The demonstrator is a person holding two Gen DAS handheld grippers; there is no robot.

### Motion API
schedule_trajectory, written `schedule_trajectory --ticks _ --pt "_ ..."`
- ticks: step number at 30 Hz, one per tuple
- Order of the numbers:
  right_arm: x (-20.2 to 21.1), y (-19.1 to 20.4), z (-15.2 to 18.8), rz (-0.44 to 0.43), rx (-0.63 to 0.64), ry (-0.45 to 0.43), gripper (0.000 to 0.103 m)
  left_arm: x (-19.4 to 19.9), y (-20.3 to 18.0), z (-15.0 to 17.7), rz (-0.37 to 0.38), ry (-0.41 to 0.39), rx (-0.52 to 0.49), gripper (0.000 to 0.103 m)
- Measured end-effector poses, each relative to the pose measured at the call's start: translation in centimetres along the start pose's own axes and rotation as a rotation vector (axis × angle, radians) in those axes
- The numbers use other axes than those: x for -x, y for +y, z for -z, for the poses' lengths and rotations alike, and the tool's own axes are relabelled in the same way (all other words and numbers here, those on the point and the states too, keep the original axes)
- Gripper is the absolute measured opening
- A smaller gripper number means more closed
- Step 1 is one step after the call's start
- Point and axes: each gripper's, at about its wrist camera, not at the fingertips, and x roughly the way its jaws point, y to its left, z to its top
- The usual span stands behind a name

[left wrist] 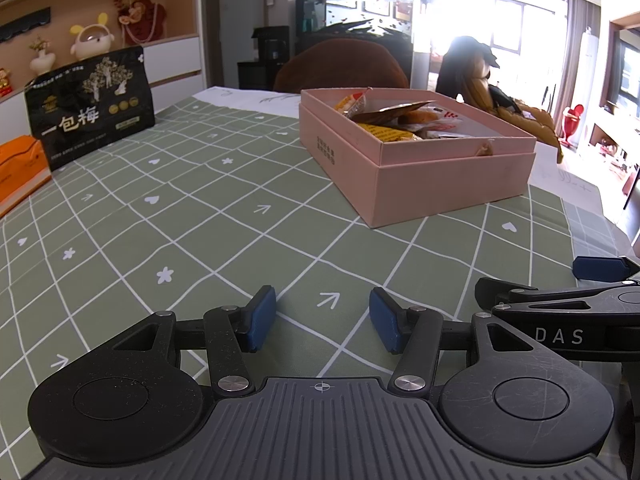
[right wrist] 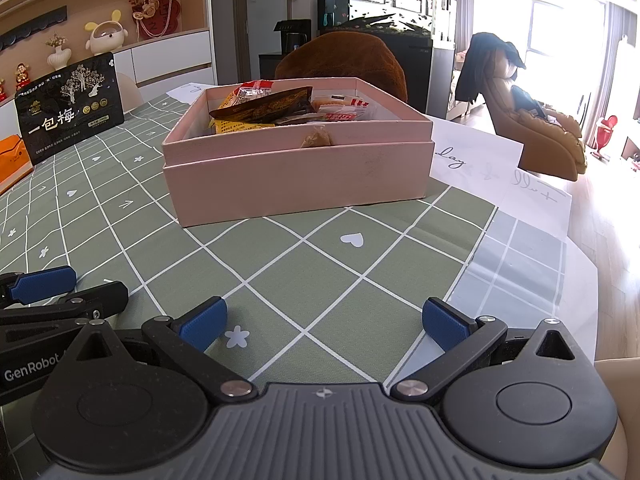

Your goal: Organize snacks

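Note:
A pink box (left wrist: 452, 178) (right wrist: 296, 176) stands open on the green checked tablecloth and holds several wrapped snacks (left wrist: 394, 118) (right wrist: 276, 110). My left gripper (left wrist: 322, 318) is open and empty, low over the cloth, well short of the box. My right gripper (right wrist: 324, 322) is open wide and empty, in front of the box. The right gripper also shows at the right edge of the left wrist view (left wrist: 568, 308), and the left gripper shows at the left edge of the right wrist view (right wrist: 44, 292). A black snack bag (left wrist: 90, 108) (right wrist: 68, 114) stands upright at the far left.
An orange box (left wrist: 20, 172) (right wrist: 12, 160) lies at the left table edge beside the black bag. White paper sheets (right wrist: 476, 156) lie right of the pink box. A brown chair back (right wrist: 344, 64) stands behind the table. The table edge runs along the right (right wrist: 576, 256).

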Motion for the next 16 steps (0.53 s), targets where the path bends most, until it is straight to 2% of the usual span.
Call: schedule_trajectory --ticks 16 --pt "-0.03 0.02 -0.02 0.000 0.000 0.000 0.103 0.03 -0.06 0.06 -0.005 -0.002 -0.004 0.059"
